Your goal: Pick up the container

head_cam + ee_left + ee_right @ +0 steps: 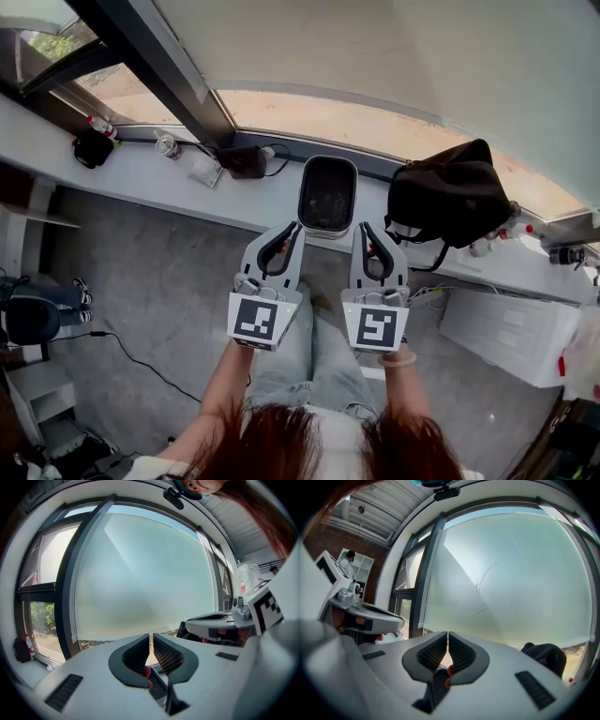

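The container [327, 194], an oblong white-rimmed tub with a dark inside, stands on the grey window ledge [150, 178] straight ahead. My left gripper [294, 226] is shut and empty, its tips just short of the tub's near left corner. My right gripper [362, 226] is shut too, level with the near right corner. Neither touches the tub. In the left gripper view the shut jaws [151, 637] point at the frosted window, and a strip of the container's rim [157, 685] shows below them. The right gripper view shows its shut jaws [448, 637] with nothing in them.
A black bag [451, 192] lies on the ledge right of the tub, close to the right gripper. Left of the tub are a black pouch [244, 160], a can [167, 145] and a small bottle [101, 125]. A white box [511, 333] sits low at the right.
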A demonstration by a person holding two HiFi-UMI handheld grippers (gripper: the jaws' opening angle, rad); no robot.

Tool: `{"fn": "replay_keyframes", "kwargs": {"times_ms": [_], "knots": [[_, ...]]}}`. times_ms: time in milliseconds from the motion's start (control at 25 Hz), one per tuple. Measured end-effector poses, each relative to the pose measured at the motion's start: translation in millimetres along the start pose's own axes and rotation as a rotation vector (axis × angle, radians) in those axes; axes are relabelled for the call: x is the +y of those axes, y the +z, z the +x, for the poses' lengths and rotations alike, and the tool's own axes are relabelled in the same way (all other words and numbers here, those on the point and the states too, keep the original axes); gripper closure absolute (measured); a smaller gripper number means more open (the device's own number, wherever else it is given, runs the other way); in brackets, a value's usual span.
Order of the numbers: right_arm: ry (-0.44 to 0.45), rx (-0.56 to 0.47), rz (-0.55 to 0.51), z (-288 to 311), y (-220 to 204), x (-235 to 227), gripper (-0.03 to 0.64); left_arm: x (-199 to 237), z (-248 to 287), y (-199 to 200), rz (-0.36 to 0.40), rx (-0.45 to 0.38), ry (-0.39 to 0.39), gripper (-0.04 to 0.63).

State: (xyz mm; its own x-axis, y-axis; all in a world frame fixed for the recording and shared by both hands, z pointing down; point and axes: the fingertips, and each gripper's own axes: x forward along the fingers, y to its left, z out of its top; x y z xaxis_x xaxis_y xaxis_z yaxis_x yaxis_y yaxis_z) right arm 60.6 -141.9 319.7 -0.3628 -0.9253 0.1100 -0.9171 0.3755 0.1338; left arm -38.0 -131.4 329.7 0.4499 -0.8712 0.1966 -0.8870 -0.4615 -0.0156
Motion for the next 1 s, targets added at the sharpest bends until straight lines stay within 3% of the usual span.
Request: {"fn": "replay_keyframes", "kwargs": {"times_ms": [400,1000], "knots": [[-0.03,0.035,0.023,20.7,-64.7,1.1,0.591,10.4,25.8,-58.5,-0.066,-0.007,0.015,0.575],[0.02,0.166,-0.04,40.7,-192.3,21.2,0.591,31.7,49.2,-190.7,-0.101,0.113,0.041,0.574]]}}
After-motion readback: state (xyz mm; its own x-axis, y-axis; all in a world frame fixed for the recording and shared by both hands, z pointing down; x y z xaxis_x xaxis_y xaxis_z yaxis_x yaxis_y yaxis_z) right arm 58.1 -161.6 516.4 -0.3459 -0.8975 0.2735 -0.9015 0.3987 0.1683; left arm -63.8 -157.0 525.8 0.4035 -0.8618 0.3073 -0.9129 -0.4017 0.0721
